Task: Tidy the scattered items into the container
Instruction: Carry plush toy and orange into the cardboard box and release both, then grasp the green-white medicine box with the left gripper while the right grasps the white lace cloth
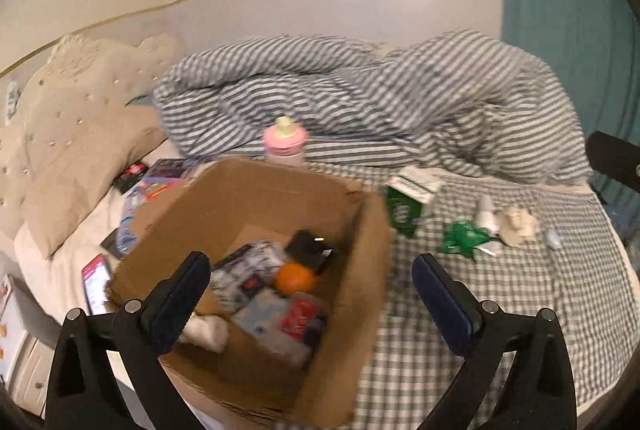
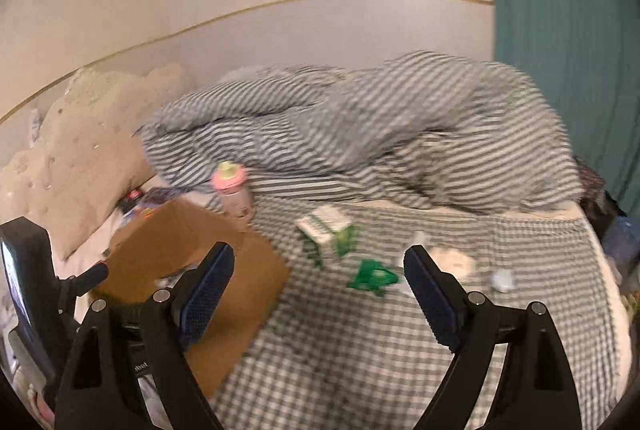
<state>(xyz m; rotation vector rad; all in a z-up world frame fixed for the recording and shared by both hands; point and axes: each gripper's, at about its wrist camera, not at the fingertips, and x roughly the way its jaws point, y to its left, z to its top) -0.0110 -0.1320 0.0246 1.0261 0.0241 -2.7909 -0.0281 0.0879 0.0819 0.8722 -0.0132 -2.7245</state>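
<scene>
An open cardboard box (image 1: pixel 240 198) stands on the bed, holding an orange (image 1: pixel 295 279), a black item (image 1: pixel 308 250), packets and a white cloth (image 1: pixel 204 330). My left gripper (image 1: pixel 310 262) hovers above the box, open and empty. Right of the box lie a green-and-white carton (image 1: pixel 408 202), a green wrapper (image 1: pixel 464 240) and a crumpled tissue (image 1: pixel 516 224). A pink bottle (image 1: pixel 285 142) stands behind the box. My right gripper (image 2: pixel 320 252) is open and empty above the checked sheet, with the carton (image 2: pixel 326 230), wrapper (image 2: pixel 372 276) and tissue (image 2: pixel 452 260) ahead and the box (image 2: pixel 192 242) to its left.
A striped duvet (image 1: pixel 360 98) is bunched at the back of the bed, with beige pillows (image 1: pixel 72 134) at the left. A phone (image 1: pixel 96 282) and several packets (image 1: pixel 160 178) lie left of the box. A teal curtain (image 1: pixel 568 10) hangs at the right. A small pale object (image 2: pixel 502 280) lies near the bed's right edge.
</scene>
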